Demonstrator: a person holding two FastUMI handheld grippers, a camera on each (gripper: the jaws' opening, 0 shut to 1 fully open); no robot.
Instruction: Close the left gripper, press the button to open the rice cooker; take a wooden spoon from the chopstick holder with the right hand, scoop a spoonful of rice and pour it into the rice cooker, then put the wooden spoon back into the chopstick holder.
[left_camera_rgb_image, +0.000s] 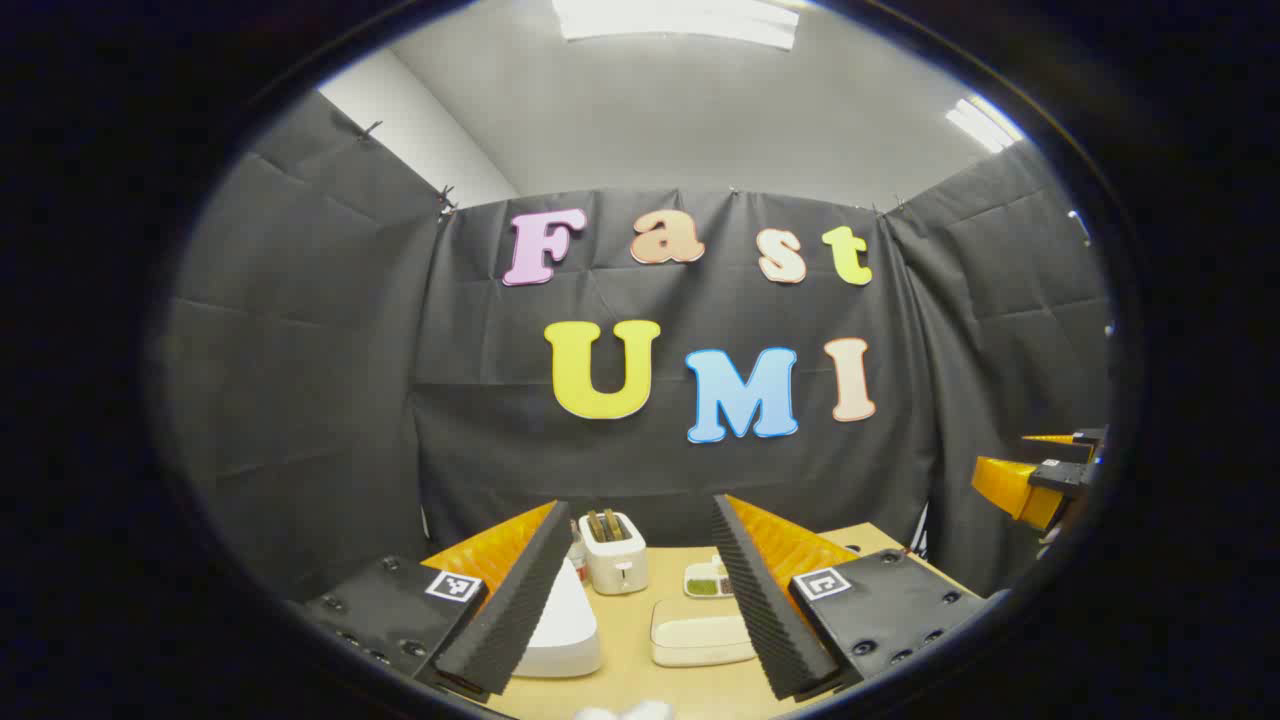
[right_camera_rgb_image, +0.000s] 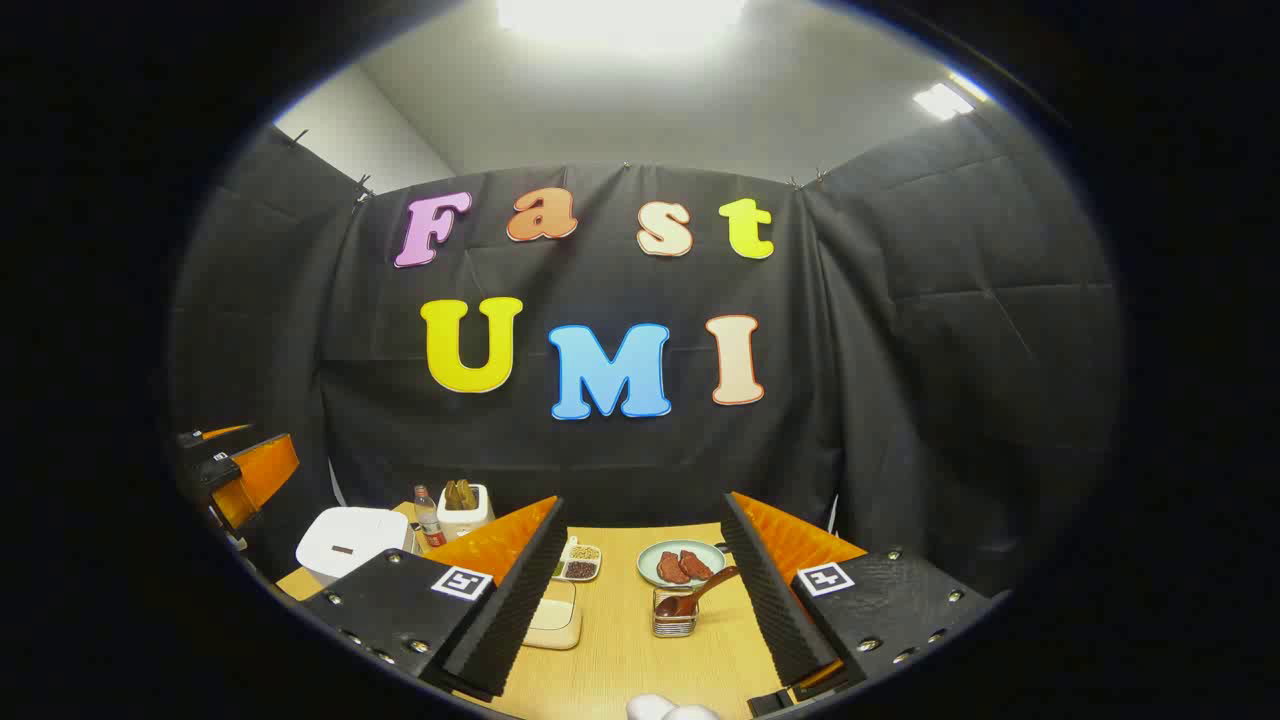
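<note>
We see both grippers released, left gripper (left_camera_rgb_image: 640, 590) spread above the white rice cooker (left_camera_rgb_image: 562, 630), lid down, right gripper (right_camera_rgb_image: 640, 590) parted before the wooden spoon (right_camera_rgb_image: 697, 592) leaning in its chopstick holder (right_camera_rgb_image: 675, 618) on the table (right_camera_rgb_image: 620, 650).

black screwed gripper (left_camera_rgb_image: 640, 600) mounts, square markers

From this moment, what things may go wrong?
1. The left gripper is open; the task wants it closed before it presses the rice cooker, so spread fingers may miss the button.
2. The wooden spoon leans in a light chopstick holder near the plate; pulling it could tip the holder.
</note>
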